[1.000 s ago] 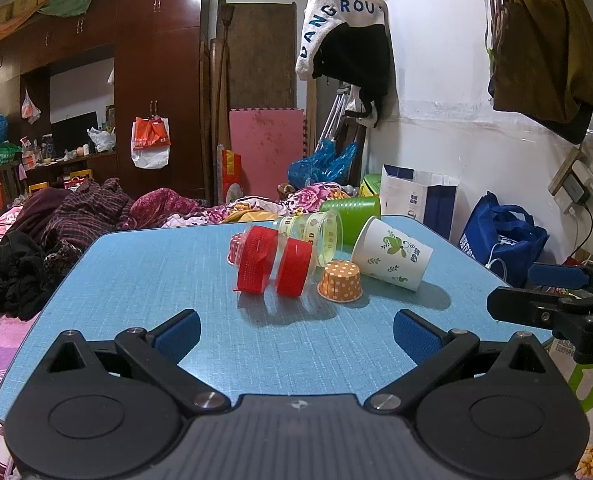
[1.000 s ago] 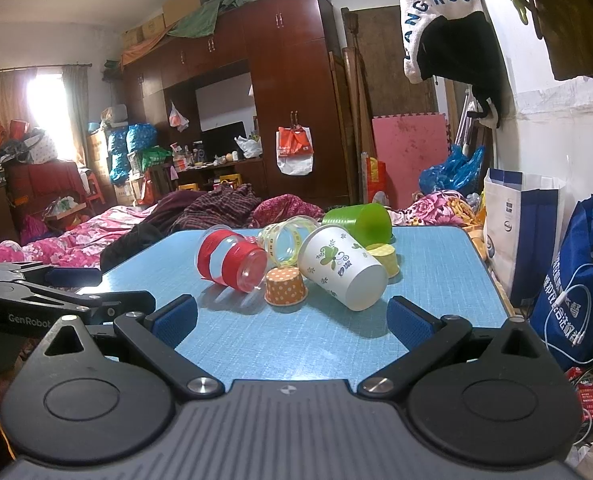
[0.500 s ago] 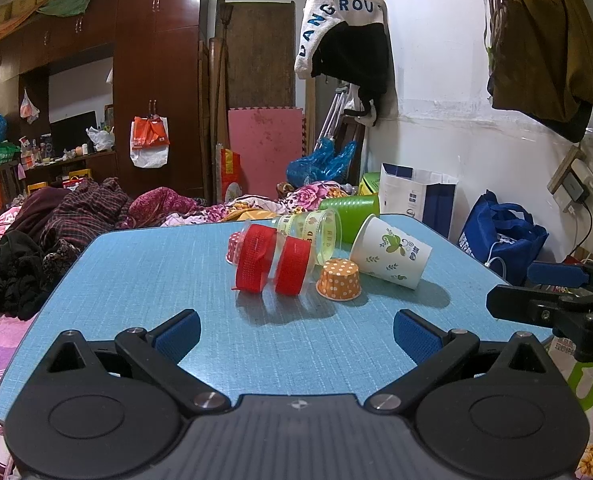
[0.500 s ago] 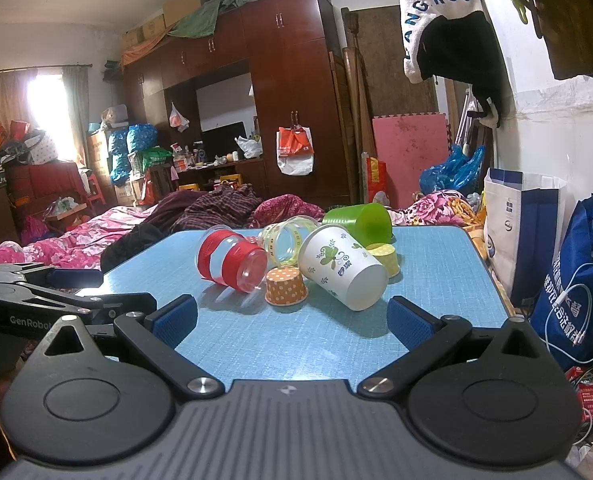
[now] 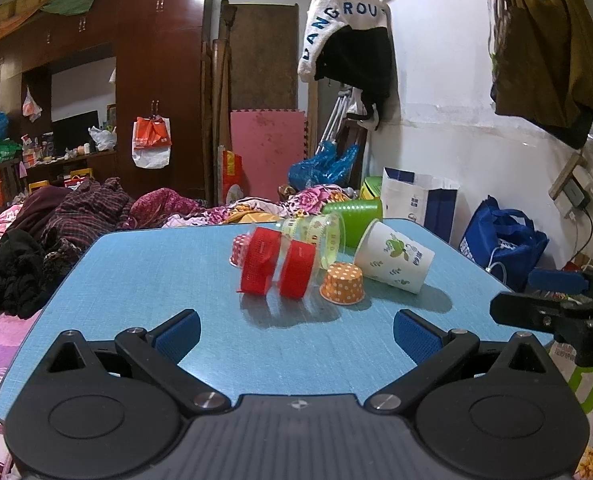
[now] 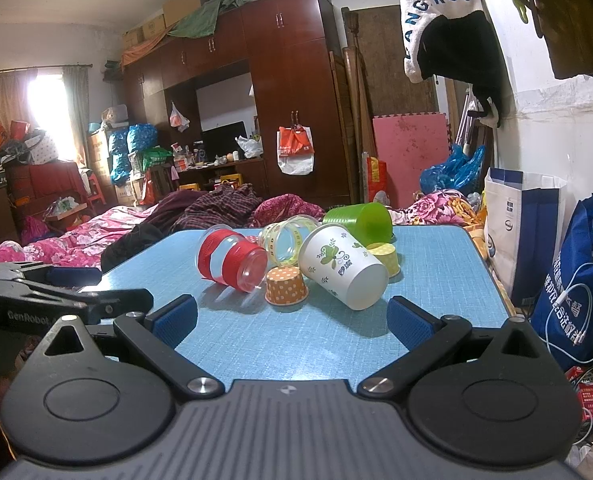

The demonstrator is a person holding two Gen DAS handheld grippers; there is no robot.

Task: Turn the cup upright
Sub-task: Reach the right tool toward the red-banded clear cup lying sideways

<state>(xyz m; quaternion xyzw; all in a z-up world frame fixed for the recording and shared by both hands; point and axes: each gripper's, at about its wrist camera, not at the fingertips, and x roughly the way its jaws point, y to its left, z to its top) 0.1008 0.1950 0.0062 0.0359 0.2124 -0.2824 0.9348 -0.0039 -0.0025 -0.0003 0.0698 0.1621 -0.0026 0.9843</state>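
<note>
Several cups lie in a cluster on the blue table [image 5: 144, 280]. A clear cup with red bands [image 5: 280, 266] [image 6: 232, 260] lies on its side. An orange dotted paper cup [image 5: 342, 289] [image 6: 286, 290] stands upside down. A white paper cup with green leaves [image 5: 394, 256] [image 6: 342, 266] lies on its side. A clear yellow-printed cup [image 5: 316, 234] [image 6: 284, 240] and a green cup [image 5: 354, 218] [image 6: 360, 220] lie behind. My left gripper [image 5: 296, 332] is open and empty, short of the cups. My right gripper [image 6: 292, 322] is open and empty, also short of them.
A small yellow dotted cup [image 6: 388, 256] sits behind the white cup. A small red dotted cup [image 5: 238, 246] sits behind the red-banded one. Bedding and clothes [image 5: 76, 216] lie beyond the far edge. Bags [image 6: 576, 280] stand right of the table by the wall.
</note>
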